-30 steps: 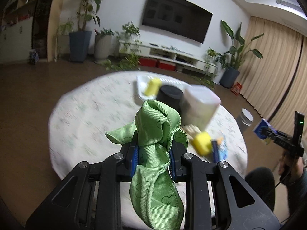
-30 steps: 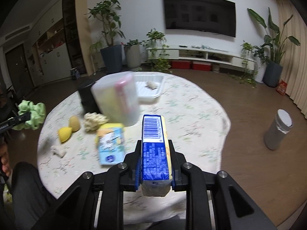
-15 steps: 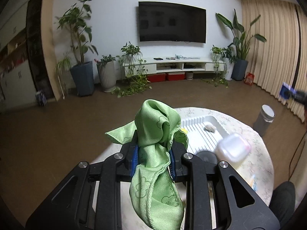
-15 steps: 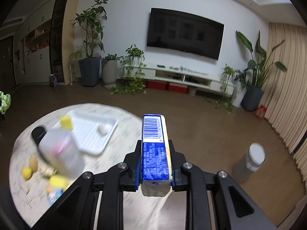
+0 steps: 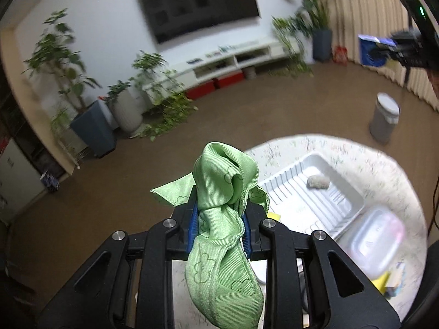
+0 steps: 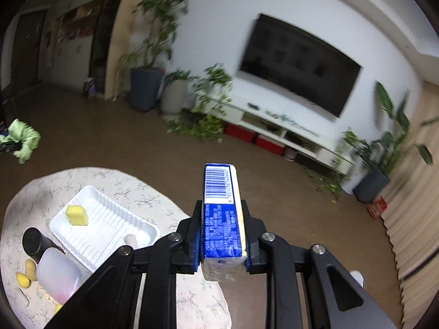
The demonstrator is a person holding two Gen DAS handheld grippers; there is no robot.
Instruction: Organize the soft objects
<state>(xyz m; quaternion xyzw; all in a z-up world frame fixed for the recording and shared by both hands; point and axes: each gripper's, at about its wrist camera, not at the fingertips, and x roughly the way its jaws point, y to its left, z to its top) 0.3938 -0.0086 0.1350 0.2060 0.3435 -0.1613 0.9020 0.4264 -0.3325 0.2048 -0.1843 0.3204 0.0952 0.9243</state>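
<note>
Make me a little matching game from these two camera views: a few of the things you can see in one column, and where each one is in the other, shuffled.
Things:
1. green cloth
2. blue packet with a barcode
3. yellow sponge
4. black cylinder

Places:
A. lying in the white ribbed tray
B. clamped in the right gripper
C. standing on the round table, beside the tray
D. clamped in the left gripper

Pairs: 1-D, 2-B, 3-A, 4-C
</note>
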